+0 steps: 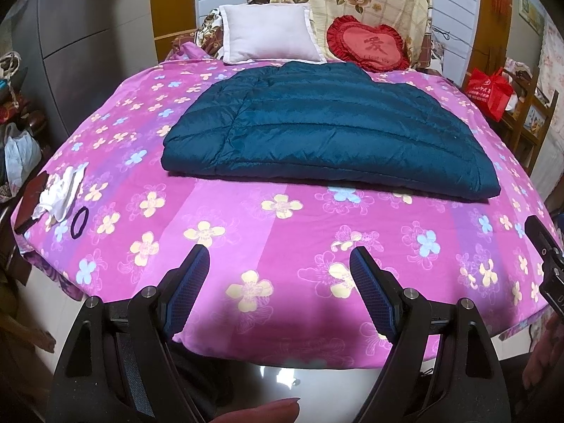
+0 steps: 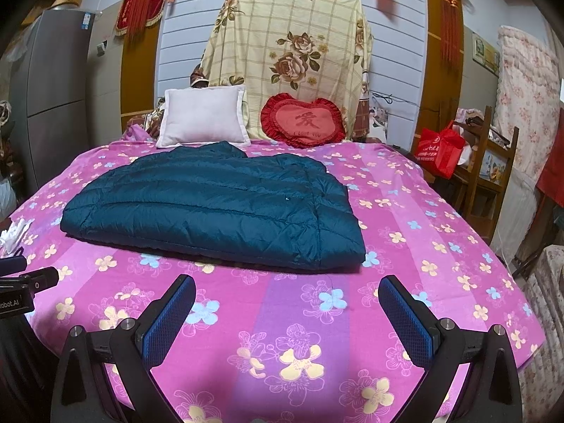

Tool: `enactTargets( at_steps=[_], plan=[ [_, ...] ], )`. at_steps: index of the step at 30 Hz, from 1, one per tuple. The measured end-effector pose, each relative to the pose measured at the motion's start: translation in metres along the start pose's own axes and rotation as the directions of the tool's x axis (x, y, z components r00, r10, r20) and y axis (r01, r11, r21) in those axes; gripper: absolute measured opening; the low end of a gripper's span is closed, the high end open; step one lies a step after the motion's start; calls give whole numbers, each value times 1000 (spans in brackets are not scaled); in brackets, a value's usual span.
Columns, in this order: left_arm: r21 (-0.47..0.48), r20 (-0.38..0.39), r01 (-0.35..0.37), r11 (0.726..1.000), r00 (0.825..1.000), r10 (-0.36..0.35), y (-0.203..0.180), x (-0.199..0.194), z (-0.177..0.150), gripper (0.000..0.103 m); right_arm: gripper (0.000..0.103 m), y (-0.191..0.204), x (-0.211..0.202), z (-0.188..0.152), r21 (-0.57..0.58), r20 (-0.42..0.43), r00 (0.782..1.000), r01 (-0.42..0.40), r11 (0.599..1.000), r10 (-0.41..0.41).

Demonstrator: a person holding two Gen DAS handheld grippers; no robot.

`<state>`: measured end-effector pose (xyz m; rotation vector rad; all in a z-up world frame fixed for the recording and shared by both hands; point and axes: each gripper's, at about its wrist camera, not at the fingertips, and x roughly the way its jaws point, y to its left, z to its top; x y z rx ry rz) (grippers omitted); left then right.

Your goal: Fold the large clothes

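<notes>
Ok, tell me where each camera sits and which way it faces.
Left wrist: on the left hand-held gripper, open, angled down across the pink bedspread at the teal jacket; a fingertip shows below.
Right wrist: on the right hand-held gripper, open, facing the jacket and headboard wall.
Shared: jacket, white pillow, red heart cushion.

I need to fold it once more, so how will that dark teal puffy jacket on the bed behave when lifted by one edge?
The jacket looks quilted and puffy, so probably light and floppy; it would likely sag. Its shiny fabric suggests it may slip from a claw and slide on the bedspread.
</notes>
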<state>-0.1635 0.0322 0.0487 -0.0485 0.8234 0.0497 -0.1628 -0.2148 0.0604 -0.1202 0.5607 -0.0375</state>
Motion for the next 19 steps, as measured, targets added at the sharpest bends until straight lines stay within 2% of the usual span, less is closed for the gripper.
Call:
enactTargets(
  at_steps=[14, 19],
  plan=[
    [-3, 2, 12, 1000, 1000, -12, 1, 1, 0, 82, 103, -2, 0, 0, 1, 2, 1000, 2, 1000, -2],
    [13, 38, 12, 1000, 999, -13, -3, -3, -2, 82, 103, -4, 0, 0, 2, 1, 1000, 1, 1000, -1]
  ],
)
